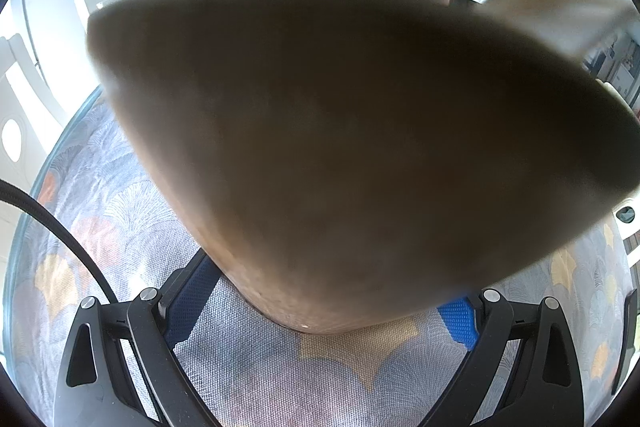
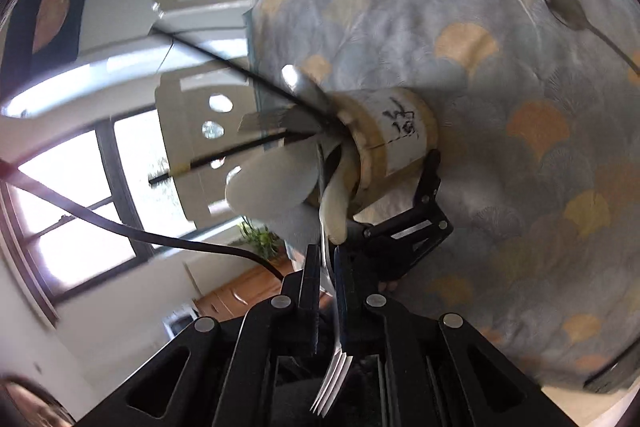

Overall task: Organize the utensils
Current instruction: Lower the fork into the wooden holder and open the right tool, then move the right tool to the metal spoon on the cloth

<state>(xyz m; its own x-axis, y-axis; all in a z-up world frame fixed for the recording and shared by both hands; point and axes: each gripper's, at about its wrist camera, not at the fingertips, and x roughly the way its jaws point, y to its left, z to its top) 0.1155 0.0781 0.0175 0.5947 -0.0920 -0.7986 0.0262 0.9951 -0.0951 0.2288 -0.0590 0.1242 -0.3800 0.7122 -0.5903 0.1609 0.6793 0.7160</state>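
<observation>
A tan utensil holder (image 2: 400,131) with a white label lies tilted over the patterned tablecloth. In the left wrist view its blurred body (image 1: 320,147) fills the frame, and my left gripper (image 1: 328,307) is shut on it, blue pads (image 1: 458,323) against its sides. One of that gripper's black fingers (image 2: 430,167) shows beside the holder. My right gripper (image 2: 326,259) is shut on a metal fork (image 2: 332,383), tines toward the camera and handle reaching into the holder's mouth. A white spatula (image 2: 264,187), black chopsticks (image 2: 240,151) and metal utensils (image 2: 280,119) stick out of the holder.
A loose metal spoon (image 2: 568,11) lies on the tablecloth (image 2: 520,187) at the upper right. The table edge (image 2: 254,39) runs past the holder, with white chairs (image 2: 192,147) beyond it. A black cable (image 2: 160,235) crosses the left side.
</observation>
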